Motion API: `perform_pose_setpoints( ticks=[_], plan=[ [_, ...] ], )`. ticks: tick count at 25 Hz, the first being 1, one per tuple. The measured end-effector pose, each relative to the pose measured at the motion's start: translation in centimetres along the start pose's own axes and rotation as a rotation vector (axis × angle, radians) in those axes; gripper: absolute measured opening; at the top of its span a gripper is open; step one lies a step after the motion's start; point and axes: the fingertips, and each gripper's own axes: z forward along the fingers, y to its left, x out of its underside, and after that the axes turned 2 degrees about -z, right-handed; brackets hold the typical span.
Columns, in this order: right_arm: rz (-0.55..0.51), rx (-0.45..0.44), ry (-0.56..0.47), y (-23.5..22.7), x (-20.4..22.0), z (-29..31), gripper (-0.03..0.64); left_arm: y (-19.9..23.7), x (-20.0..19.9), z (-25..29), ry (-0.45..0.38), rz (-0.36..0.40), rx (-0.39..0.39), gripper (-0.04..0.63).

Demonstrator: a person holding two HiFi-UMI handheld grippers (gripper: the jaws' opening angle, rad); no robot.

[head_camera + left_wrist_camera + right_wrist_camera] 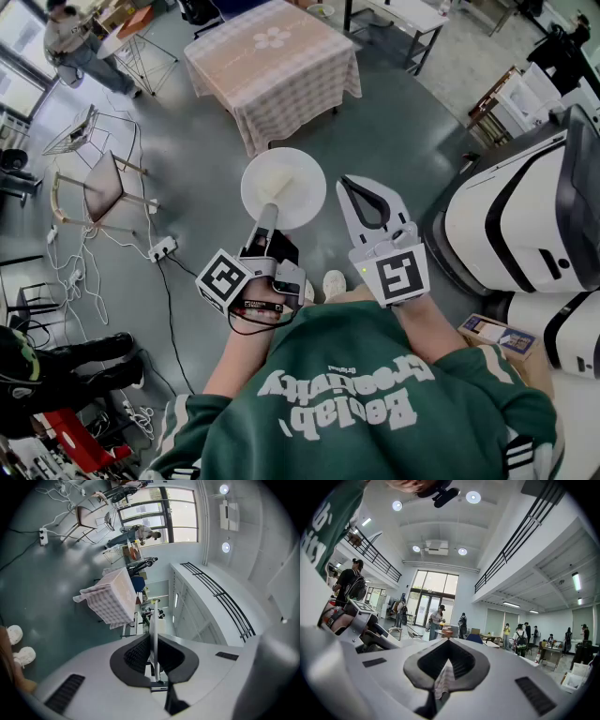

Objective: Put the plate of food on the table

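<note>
A round white plate [284,186] hangs over the grey floor in the head view, its pale top showing no food that I can make out. My left gripper [267,217] is shut on its near rim. In the left gripper view the plate [153,620] shows edge-on as a thin white strip between the dark pads, with the left gripper [153,639] closed on it. The table [272,66] with a pink checked cloth stands ahead, well beyond the plate; it also shows as the table [115,597] in the left gripper view. My right gripper [346,182] is beside the plate's right edge, tips together, nothing held; the right gripper [447,644] points out into the hall.
Large white machine housings [525,216] crowd the right side. A chair [98,187], a power strip [161,248] and loose cables lie on the floor at left. A person [70,37] stands at the far left; a box [497,335] sits near my right elbow.
</note>
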Motion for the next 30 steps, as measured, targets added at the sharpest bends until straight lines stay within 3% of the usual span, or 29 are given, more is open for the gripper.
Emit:
perform_pose_setpoints(
  ticks=[5, 10, 30],
  plan=[
    [-0.010, -0.010, -0.006, 0.2, -0.4, -0.1, 0.015, -0.4, 0.1, -0.2, -0.006, -0.004, 0.008, 0.028],
    [-0.024, -0.064, -0.078, 1.0, -1.5, -0.2, 0.015, -0.6, -0.1, -0.4, -0.026, -0.017, 0.018, 0.028],
    [-0.029, -0.089, -0.077, 0.5, -0.9, -1.2, 0.015, -1.8, 0.4, -0.6, -0.061, -0.004, 0.042, 0.028]
  ],
)
